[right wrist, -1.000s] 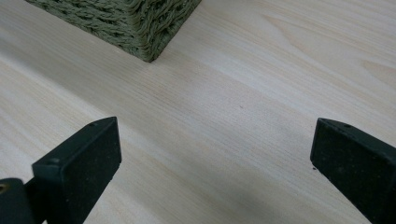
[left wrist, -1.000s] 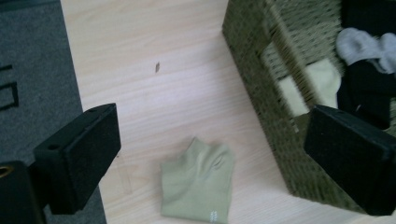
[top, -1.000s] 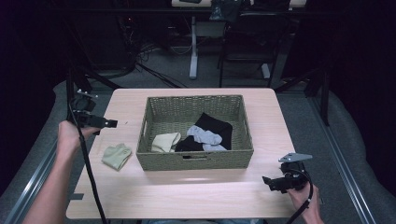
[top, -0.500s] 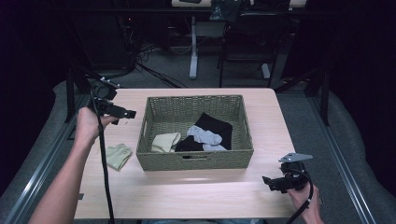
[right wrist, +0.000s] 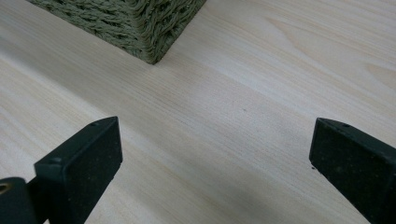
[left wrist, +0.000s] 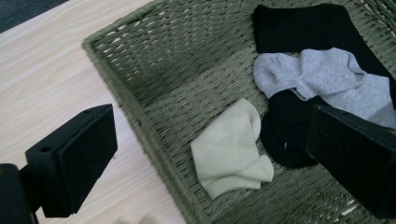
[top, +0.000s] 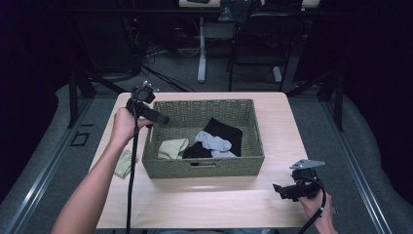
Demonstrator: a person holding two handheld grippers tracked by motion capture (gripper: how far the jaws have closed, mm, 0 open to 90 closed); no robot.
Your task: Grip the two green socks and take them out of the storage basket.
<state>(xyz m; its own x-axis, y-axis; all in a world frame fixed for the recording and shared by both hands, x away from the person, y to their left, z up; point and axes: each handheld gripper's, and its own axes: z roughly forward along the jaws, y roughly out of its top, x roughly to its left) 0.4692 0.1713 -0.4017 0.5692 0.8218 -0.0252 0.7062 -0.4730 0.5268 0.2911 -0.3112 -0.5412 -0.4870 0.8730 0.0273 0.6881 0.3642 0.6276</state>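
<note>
A green woven basket [top: 253,146] stands mid-table and holds a cream sock [top: 171,148], a grey sock [top: 213,142] and black socks [top: 225,130]. My left gripper [top: 161,119] hovers over the basket's left rim, open and empty. Through its jaws I look down on the cream sock [left wrist: 231,149], the grey sock [left wrist: 322,77] and the black socks [left wrist: 299,28] inside the basket [left wrist: 140,56]. A pale green sock [top: 124,163] lies on the table left of the basket. My right gripper [top: 278,189] rests open at the front right, facing the basket's corner [right wrist: 140,23].
The light wood table [top: 214,204] has bare room in front of the basket and to its right. Dark floor, table legs and chairs lie beyond the far edge.
My left gripper has swung right and forward, from beyond the table's left edge to above the basket's left rim. The right gripper has stayed in place.
</note>
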